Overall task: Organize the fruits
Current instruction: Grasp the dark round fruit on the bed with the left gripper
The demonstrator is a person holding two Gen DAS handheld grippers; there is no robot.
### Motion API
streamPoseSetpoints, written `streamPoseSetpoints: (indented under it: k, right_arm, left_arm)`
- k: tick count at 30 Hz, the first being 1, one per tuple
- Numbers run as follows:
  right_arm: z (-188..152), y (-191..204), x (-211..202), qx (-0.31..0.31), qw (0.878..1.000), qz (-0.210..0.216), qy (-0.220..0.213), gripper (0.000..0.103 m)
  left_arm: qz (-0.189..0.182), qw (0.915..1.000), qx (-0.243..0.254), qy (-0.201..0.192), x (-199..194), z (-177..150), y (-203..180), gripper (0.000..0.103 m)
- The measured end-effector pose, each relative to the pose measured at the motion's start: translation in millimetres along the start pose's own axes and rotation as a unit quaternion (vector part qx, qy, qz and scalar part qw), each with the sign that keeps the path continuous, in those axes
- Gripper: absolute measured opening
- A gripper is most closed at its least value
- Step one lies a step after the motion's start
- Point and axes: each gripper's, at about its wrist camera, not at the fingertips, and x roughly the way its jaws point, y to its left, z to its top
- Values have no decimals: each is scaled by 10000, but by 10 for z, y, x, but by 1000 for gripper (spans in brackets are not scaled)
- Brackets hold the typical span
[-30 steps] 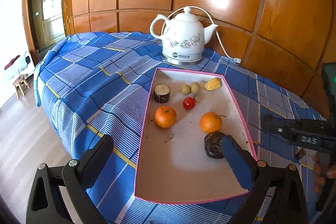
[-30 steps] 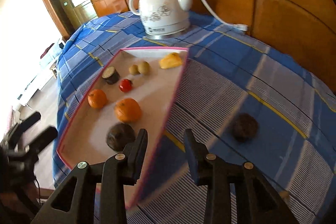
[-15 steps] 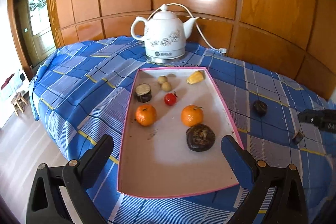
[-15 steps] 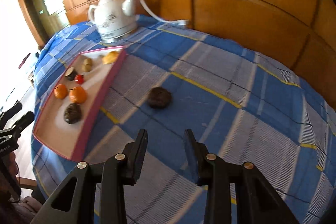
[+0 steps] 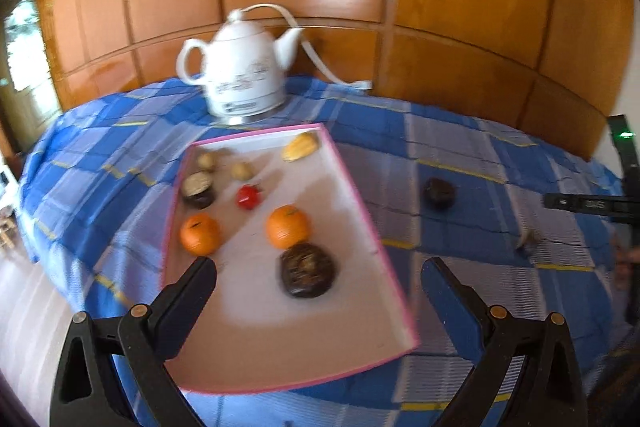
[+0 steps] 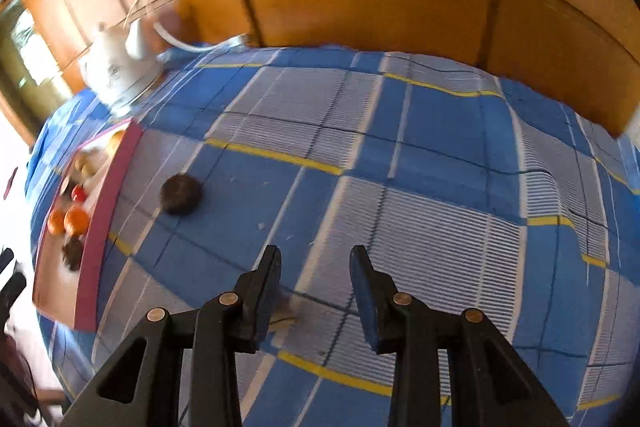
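A: Where did your grippers stand?

B: Your left gripper (image 5: 318, 285) hung spread wide over the near end of the tray (image 5: 352, 187), holding nothing. Your right gripper (image 6: 314, 277) was parted over the cloth (image 6: 440, 131), also with nothing in it.

A: And the fruit?

B: Two oranges (image 5: 288, 226), a tomato (image 5: 247, 197) and a dark fruit (image 5: 307, 269) lay in the tray. Another dark one (image 6: 181, 194) sat on the cloth just beside the tray, near the kettle (image 5: 242, 81).
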Motion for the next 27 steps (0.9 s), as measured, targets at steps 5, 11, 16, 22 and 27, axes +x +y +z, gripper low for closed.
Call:
streamPoseSetpoints:
  k: [5, 11, 16, 22, 27]
  right_arm:
    - [29, -58, -40, 233, 9997, 60, -30, 36]
    - [55, -57, -55, 299, 9994, 156, -40, 36]
    - [81, -83, -38, 322, 9994, 121, -4, 36]
    - [105, -87, -58, 351, 9993, 158, -35, 36]
    - [130, -75, -71, 327, 9993, 195, -65, 36]
  left_arm:
    - [-416, 9987, 279, -125, 94, 226, -261, 103]
    - [-798, 9949, 523, 318, 429, 499, -561, 103]
    - [-581, 9929, 758, 713, 776, 597, -814, 103]
    - [-685, 9876, 834, 1139, 1212, 681, -1076, 92]
    - [-714, 9823, 989, 1421, 1532, 709, -1246, 77]
